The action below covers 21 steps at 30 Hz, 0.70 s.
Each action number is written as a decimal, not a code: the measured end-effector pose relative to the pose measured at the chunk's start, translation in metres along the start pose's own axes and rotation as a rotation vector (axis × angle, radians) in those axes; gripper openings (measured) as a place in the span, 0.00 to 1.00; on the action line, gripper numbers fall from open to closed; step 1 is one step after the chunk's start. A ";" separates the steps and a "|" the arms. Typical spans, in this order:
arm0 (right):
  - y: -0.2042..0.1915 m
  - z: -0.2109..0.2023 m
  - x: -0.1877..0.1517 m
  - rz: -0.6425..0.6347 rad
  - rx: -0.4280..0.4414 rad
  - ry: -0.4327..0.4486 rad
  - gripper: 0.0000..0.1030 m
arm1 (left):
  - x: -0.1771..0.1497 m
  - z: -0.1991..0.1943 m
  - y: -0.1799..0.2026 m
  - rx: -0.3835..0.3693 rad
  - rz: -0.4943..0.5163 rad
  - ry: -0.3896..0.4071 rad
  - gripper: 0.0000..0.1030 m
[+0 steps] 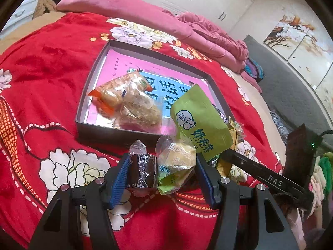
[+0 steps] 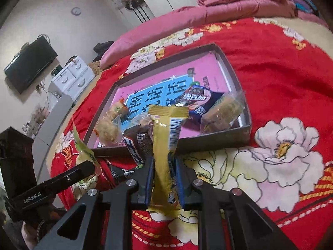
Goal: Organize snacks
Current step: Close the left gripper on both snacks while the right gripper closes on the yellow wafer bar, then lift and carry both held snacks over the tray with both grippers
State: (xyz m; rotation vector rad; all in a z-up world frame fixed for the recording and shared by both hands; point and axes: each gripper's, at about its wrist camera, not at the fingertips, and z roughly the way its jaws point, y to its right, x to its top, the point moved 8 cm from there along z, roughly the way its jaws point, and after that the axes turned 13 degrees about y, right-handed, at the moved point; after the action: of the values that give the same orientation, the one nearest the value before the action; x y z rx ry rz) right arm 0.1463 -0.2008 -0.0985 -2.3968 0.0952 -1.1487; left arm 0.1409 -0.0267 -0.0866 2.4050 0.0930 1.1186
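Observation:
A shallow dark box (image 1: 82, 95) with a pink book inside lies on the red blanket; it also shows in the right wrist view (image 2: 235, 70). It holds several clear-wrapped snacks (image 1: 133, 102). My left gripper (image 1: 160, 177) stands just before the box's near wall, its jaws around a dark brown wrapped cake (image 1: 142, 170) and a yellow-green wrapped pastry (image 1: 177, 160). A green milk-tea packet (image 1: 199, 120) stands just beyond. My right gripper (image 2: 165, 179) is shut on a gold wrapper (image 2: 164, 145), held upright before the box. A blue cookie pack (image 2: 197, 102) lies in the box.
The red floral blanket (image 2: 281, 145) covers the bed. A pink quilt (image 1: 145, 18) lies behind the box. The other gripper's black body (image 1: 270, 179) is at right in the left wrist view, and shows at left in the right wrist view (image 2: 50, 185). More snack packets (image 2: 116, 170) lie between the grippers.

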 end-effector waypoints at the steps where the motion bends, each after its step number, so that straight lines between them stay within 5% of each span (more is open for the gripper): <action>1: 0.001 0.001 0.000 0.011 0.003 0.001 0.20 | 0.001 0.000 -0.001 0.000 -0.002 0.001 0.61; 21: 0.001 -0.016 0.031 0.018 0.026 0.115 0.19 | 0.023 -0.002 -0.010 0.015 -0.038 0.045 0.61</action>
State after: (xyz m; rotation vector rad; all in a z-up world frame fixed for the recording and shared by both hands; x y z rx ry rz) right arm 0.1540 -0.2159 -0.0683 -2.3015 0.1387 -1.2713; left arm 0.1563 -0.0112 -0.0742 2.3816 0.1617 1.1595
